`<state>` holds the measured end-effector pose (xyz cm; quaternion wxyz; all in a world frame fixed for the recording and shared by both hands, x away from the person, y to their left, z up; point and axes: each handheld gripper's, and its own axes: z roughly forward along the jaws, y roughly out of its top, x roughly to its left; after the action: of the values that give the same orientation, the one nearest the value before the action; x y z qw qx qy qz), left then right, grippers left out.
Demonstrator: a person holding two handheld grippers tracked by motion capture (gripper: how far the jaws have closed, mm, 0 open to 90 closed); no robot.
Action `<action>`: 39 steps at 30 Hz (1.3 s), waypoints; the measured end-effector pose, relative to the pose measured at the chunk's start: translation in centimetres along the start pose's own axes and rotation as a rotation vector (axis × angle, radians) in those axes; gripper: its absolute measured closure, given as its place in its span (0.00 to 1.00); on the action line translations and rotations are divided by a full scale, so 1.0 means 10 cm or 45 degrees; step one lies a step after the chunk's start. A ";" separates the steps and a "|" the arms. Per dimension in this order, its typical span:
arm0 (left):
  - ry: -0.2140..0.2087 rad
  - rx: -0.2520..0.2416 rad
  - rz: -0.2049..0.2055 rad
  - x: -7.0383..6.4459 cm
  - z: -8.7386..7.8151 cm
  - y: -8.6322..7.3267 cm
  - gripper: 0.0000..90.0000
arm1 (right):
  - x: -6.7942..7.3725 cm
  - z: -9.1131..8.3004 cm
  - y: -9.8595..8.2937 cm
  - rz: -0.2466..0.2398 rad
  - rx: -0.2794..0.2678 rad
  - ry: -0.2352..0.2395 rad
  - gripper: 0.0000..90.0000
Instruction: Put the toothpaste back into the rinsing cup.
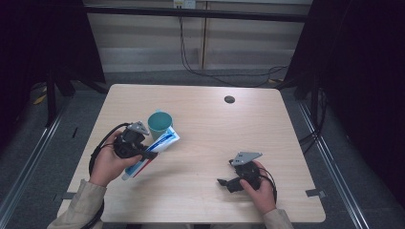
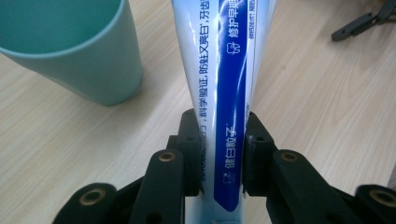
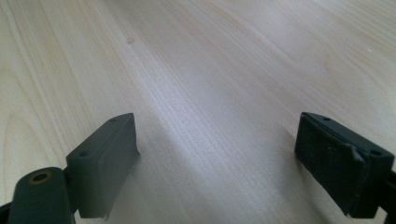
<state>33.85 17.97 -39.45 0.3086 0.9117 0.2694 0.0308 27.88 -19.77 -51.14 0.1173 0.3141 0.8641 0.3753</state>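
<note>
A white and blue toothpaste tube (image 1: pixel 157 148) lies slanted at the table's left, its far end beside a teal cup (image 1: pixel 159 123). My left gripper (image 1: pixel 143 151) is shut on the tube's middle; in the left gripper view both black pads press the tube (image 2: pixel 224 102), and the cup (image 2: pixel 79 51) stands upright just to its left. Held low over the table's right front part, my right gripper (image 1: pixel 224 182) is open. In the right gripper view its jaws (image 3: pixel 217 163) stand wide apart over bare wood, with nothing between them.
The light wooden table (image 1: pixel 215 129) has a small dark round cap (image 1: pixel 229 99) near its far edge. Dark floor, metal rails and cables surround the table. The right gripper's jaw tips (image 2: pixel 359 23) appear at the top right of the left gripper view.
</note>
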 end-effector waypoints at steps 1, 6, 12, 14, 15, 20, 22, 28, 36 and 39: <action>0.001 -0.007 0.008 0.00 -0.02 0.01 0.82 | 0.00 0.00 0.00 0.000 -0.001 0.000 0.14; -0.002 -0.055 0.002 0.01 -0.08 0.04 0.82 | 0.00 0.00 0.00 -0.003 -0.002 0.001 0.14; 0.019 -0.114 0.002 0.03 -0.12 0.05 0.82 | 0.00 0.00 0.00 -0.003 -0.002 0.001 0.14; 0.023 -0.141 -0.011 0.04 -0.14 0.05 0.82 | 0.00 0.00 0.00 -0.001 -0.001 0.002 0.14; 0.024 -0.156 -0.025 0.05 -0.15 0.05 0.82 | 0.00 0.00 0.00 -0.001 -0.002 0.001 0.14; 0.050 -0.217 -0.063 0.10 -0.21 0.05 0.82 | 0.00 0.00 0.00 0.000 0.000 0.000 0.14; 0.056 -0.240 -0.072 0.10 -0.22 0.05 0.82 | 0.00 0.00 0.00 0.000 0.000 0.000 0.14; 0.060 -0.310 -0.084 0.11 -0.26 0.06 0.82 | 0.00 0.00 0.00 -0.003 -0.002 0.000 0.14; 0.070 -0.357 -0.105 0.12 -0.26 0.08 0.82 | 0.00 0.00 0.00 0.000 0.000 0.000 0.14; 0.078 -0.386 -0.116 0.13 -0.26 0.09 0.82 | 0.00 0.00 0.00 0.000 0.000 0.000 0.14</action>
<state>34.80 19.43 -36.96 0.4354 0.8402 0.3120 0.0847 27.88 -19.77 -51.15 0.1173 0.3141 0.8641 0.3754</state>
